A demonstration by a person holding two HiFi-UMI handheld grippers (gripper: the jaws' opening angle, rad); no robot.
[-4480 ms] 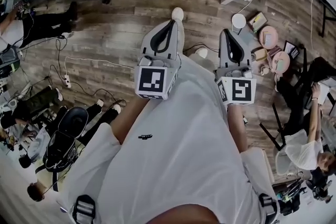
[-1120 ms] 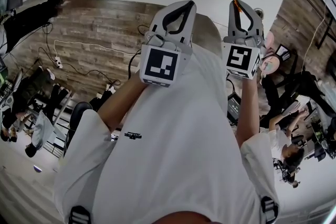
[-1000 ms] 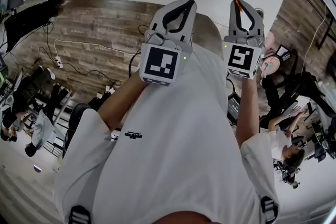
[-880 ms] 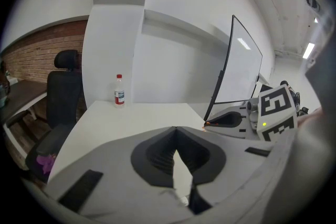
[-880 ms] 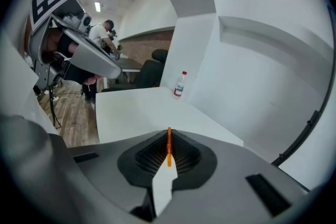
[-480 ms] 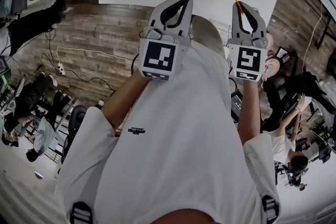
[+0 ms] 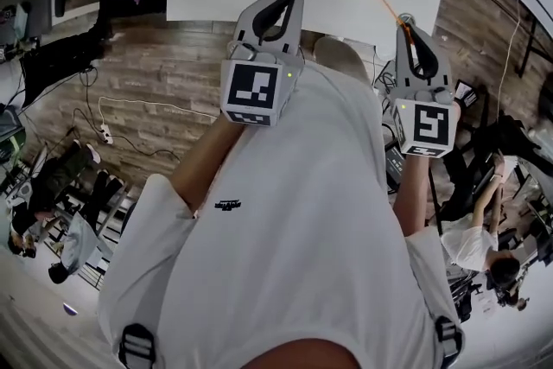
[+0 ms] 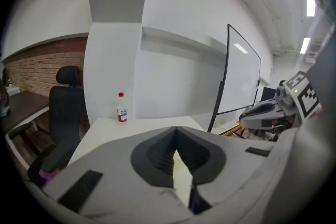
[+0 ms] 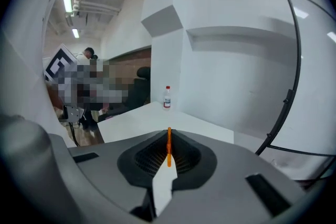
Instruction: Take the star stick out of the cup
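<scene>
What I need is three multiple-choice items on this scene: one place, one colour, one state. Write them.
1. The bottle stands: A on the floor; B on the white table; C on a chair.
2. The stick is: A orange; B blue; C black.
3. The right tool is: A wide open; B shut on the stick; C out of view.
Key: B, it rests on the table's far end; A, it shows orange between the jaws; B, the jaws pinch it.
</scene>
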